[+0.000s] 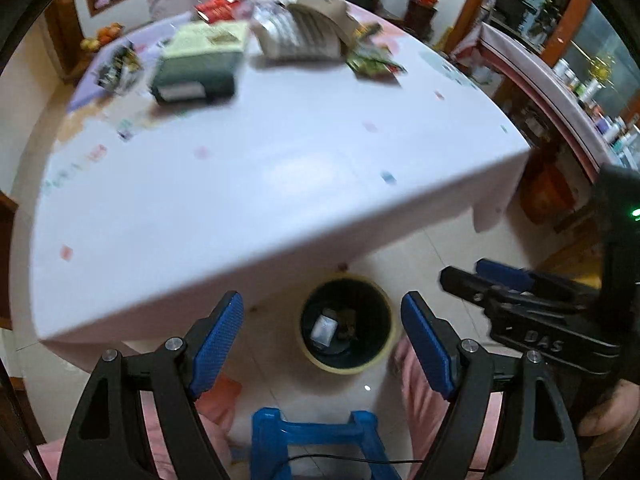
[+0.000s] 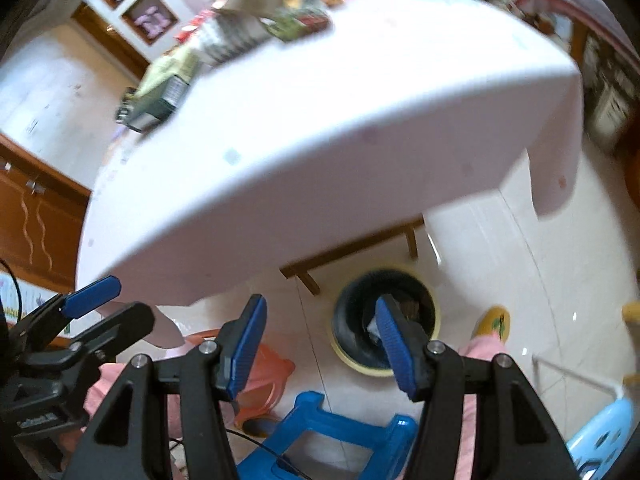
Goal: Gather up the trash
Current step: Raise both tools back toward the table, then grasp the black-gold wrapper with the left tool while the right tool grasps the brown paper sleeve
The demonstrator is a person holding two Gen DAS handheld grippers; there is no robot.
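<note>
A round bin [image 1: 347,323] with a yellow rim and dark liner stands on the floor under the table's front edge; it holds a white wrapper [image 1: 325,327] and some brown scraps. It also shows in the right wrist view [image 2: 360,344]. My left gripper [image 1: 322,338] is open and empty, hovering above the bin. My right gripper [image 2: 320,344] is open and empty, just left of the bin's mouth. Packets lie at the table's far side: a green box [image 1: 200,62], a silver bag [image 1: 298,34], a green wrapper [image 1: 372,62] and a red packet [image 1: 228,2].
The table [image 1: 260,184] has a white cloth. A blue plastic stool [image 1: 316,440] sits below my grippers. An orange tub [image 2: 268,376] and a light blue chair [image 2: 600,432] stand on the tiled floor. Cabinets line the walls.
</note>
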